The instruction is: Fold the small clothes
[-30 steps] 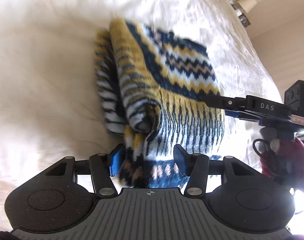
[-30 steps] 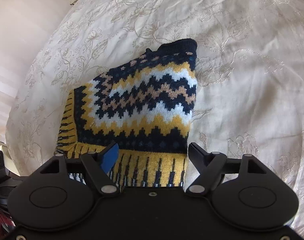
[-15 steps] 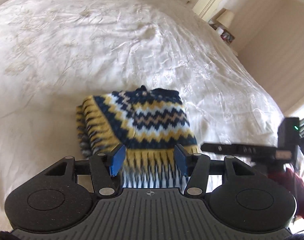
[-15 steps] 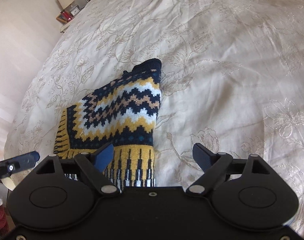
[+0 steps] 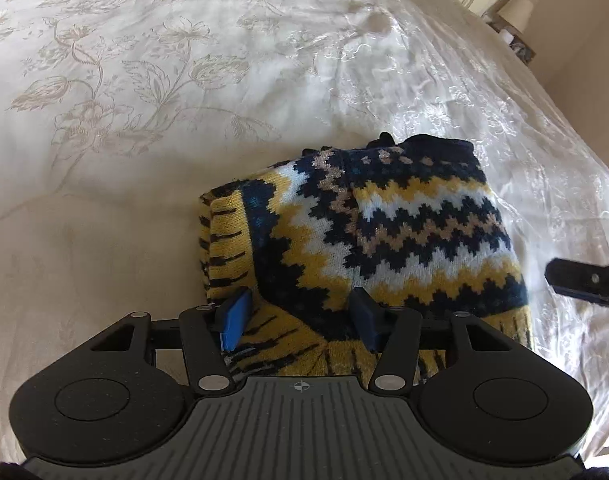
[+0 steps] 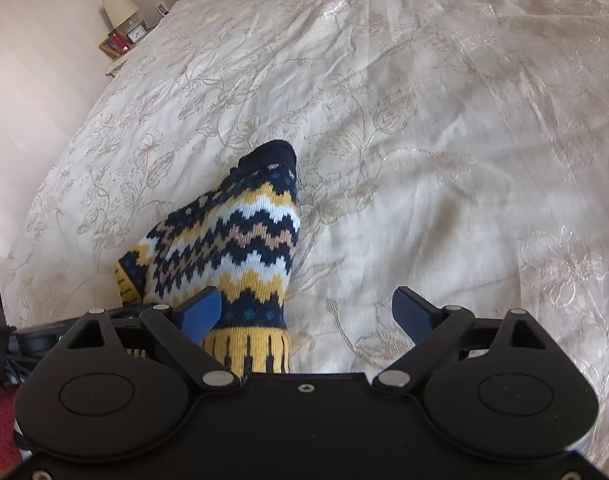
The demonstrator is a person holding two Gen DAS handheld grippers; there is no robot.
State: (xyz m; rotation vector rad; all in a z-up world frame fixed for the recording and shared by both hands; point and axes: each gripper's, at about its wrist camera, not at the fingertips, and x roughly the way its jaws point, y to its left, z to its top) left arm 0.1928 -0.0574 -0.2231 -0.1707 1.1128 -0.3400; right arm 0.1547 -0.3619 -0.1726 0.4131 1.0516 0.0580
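The folded zigzag-knit sweater (image 5: pixel 384 236) is lying on the embroidered bedspread (image 5: pixel 152 92). The left tool (image 5: pixel 300 320) is hovering over it, jaws apart; the right tool (image 6: pixel 304 314), just opening wide, is gripping nothing.

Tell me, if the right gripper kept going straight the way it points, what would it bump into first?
Probably the cream bedspread. The right gripper is open and points down at the bed, with the folded sweater off toward its left finger. It might brush the sweater's edge, but depth is hard to judge here.
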